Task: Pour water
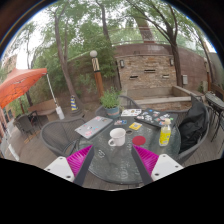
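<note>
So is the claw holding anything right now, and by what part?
Nothing is held: the claw is open, and the white mug stands on the glass table just ahead of it.

Small items (150,119) on the table (120,160) are too small to identify.

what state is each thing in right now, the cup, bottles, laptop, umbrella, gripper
hand-held gripper: open, holding nothing
white mug: upright on the glass table, just beyond the fingers
yellow bottle: upright, right of the mug
clear bottle: upright, far side
laptop: lid closed, lying flat
orange umbrella: open
</note>
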Demonstrator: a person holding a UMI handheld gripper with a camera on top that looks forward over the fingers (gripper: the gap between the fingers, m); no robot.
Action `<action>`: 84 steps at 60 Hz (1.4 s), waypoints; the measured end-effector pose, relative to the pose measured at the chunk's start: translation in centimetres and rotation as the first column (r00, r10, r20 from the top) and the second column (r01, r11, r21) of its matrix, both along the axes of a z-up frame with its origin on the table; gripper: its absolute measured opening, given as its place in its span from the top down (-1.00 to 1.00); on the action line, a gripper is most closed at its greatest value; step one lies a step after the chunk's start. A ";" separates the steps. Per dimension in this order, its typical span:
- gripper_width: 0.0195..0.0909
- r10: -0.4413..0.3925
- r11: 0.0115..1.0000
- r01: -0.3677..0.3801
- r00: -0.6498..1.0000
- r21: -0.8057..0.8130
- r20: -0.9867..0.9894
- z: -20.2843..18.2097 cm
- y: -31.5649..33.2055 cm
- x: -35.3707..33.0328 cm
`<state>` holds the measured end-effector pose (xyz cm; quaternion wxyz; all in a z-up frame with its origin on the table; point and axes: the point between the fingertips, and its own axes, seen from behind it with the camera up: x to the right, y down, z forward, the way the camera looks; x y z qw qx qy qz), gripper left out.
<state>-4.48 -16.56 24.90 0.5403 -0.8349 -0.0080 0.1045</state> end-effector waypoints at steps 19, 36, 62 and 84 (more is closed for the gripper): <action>-0.82 -0.136 0.991 0.135 0.990 0.026 0.034 -2.0 4.3 -0.9; -0.79 -0.195 0.978 0.179 0.969 0.111 0.149 -7.8 10.9 11.8; -0.78 -0.354 0.919 0.311 0.921 0.244 0.161 -15.5 26.0 27.3; 0.45 -0.279 0.945 0.252 0.954 0.208 0.111 -17.5 29.2 26.2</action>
